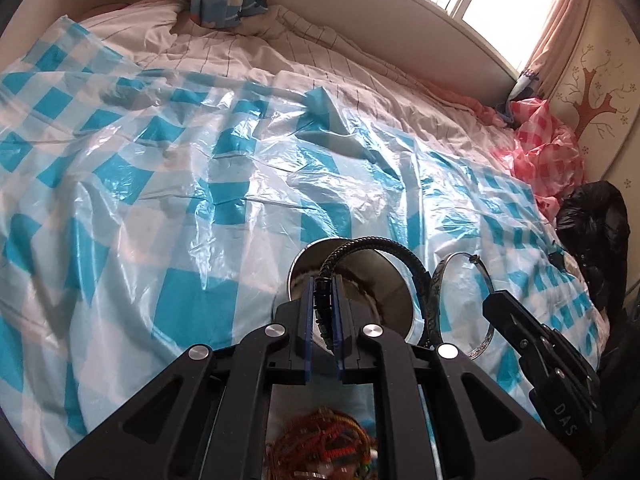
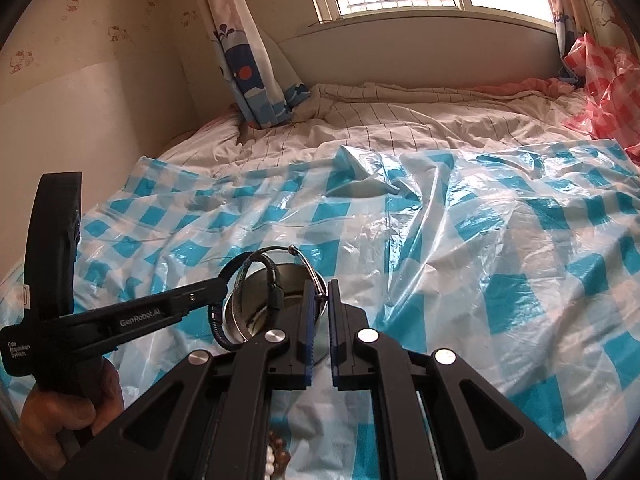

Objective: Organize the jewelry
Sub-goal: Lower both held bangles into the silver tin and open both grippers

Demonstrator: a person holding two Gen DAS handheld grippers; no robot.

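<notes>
My left gripper [image 1: 323,292] is shut on a black braided bracelet [image 1: 376,246] and holds it above a steel bowl [image 1: 384,296]. My right gripper [image 2: 319,294] is shut on a thin silver bangle [image 2: 308,262], also held over the bowl [image 2: 256,312]. In the left wrist view the bangle [image 1: 460,258] hangs at the tip of the right gripper [image 1: 494,300], right beside the black bracelet. In the right wrist view the left gripper [image 2: 222,282] comes in from the left with the black bracelet [image 2: 276,292]. A heap of colourful corded bracelets [image 1: 320,448] lies under my left gripper.
A blue-and-white checked plastic sheet [image 1: 160,200] covers the bed. A red checked plastic bag [image 1: 548,152] and a black bag [image 1: 596,224] lie at the right edge. Beaded bracelets [image 2: 276,460] lie under my right gripper. A curtain [image 2: 248,60] hangs by the far wall.
</notes>
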